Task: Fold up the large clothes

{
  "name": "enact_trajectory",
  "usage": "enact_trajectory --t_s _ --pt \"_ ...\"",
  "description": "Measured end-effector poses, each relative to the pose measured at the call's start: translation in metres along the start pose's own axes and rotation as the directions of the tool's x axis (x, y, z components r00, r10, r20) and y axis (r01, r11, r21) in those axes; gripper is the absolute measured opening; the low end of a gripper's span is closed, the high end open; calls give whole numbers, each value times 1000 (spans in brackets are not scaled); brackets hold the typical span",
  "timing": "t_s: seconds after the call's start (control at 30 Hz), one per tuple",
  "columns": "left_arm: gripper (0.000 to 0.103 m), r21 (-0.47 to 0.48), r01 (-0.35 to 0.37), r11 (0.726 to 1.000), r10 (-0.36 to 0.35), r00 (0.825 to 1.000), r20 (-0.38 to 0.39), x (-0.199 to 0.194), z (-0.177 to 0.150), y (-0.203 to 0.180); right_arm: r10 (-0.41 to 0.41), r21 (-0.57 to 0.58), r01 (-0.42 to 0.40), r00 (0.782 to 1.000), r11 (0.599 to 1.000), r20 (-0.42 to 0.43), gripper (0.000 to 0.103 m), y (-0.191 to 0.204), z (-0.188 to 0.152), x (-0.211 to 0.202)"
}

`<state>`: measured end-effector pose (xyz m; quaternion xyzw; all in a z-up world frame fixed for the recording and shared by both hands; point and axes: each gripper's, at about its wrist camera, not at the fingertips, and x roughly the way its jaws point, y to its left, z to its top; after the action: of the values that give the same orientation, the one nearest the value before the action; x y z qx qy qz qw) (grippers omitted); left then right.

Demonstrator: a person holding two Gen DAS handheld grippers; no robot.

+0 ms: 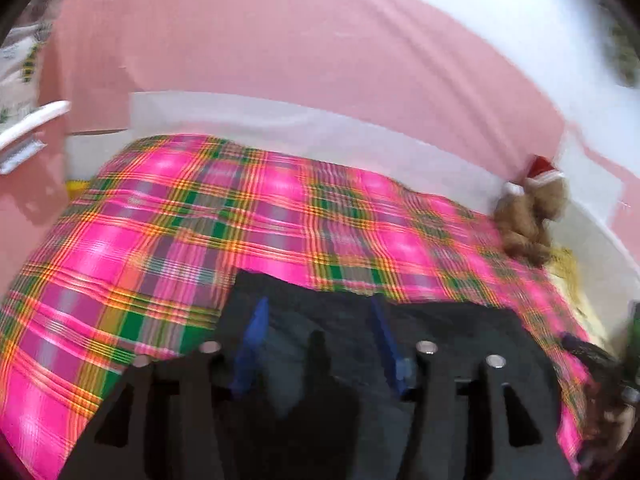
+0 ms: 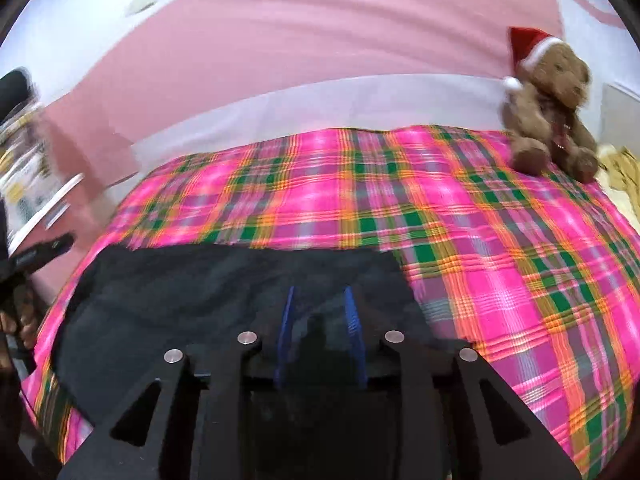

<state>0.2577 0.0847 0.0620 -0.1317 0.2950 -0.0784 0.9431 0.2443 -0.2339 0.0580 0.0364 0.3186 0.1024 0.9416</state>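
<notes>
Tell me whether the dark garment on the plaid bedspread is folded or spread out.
Probably folded: the dark garment lies as a compact block with straight edges on the plaid bedspread, no sleeves or legs showing. Layers cannot be seen.

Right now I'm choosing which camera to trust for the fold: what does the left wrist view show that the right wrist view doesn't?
Only the left wrist view: the left gripper, jaws apart over the dark garment with nothing pinched, and a blurred hand at the right edge.

Only the right wrist view: the right gripper, jaws narrower but also apart, the garment's whole far edge, and a dark handle at the left edge.

Both: the plaid cover, the teddy bear in a red hat, and the pink wall.
</notes>
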Motion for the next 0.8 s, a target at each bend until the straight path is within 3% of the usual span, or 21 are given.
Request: enact_trajectory --t_s 0.07,0.17,0.23,0.47,0.63,0.7,0.8 --pt "60 77 34 996 -31 999 -41 13 -21 -29 24 -32 -24 999 999 -23 30 19 -13 12" --pt "60 130 22 991 -3 990 -140 59 -45 -47 -12 -66 7 997 998 -73 31 30 -24 51" --pt "60 140 -5 990 23 992 -123 79 -51 -45 -49 -91 44 997 995 -53 32 26 -25 68" --pt "61 141 -42 989 58 993 -106 98 -57 -44 -45 -27 44 997 999 -59 33 9 -29 108" --pt "60 142 -22 990 48 983 -176 76 -40 -50 -61 -31 58 994 998 -93 34 10 -23 95" --pt "60 170 -6 985 31 989 -144 65 -28 -49 -59 -19 58 995 998 -75 35 9 -16 80" --pt "60 260 -91 961 116 990 -81 69 -8 -41 -83 -7 83 996 997 -28 35 1 -3 64"
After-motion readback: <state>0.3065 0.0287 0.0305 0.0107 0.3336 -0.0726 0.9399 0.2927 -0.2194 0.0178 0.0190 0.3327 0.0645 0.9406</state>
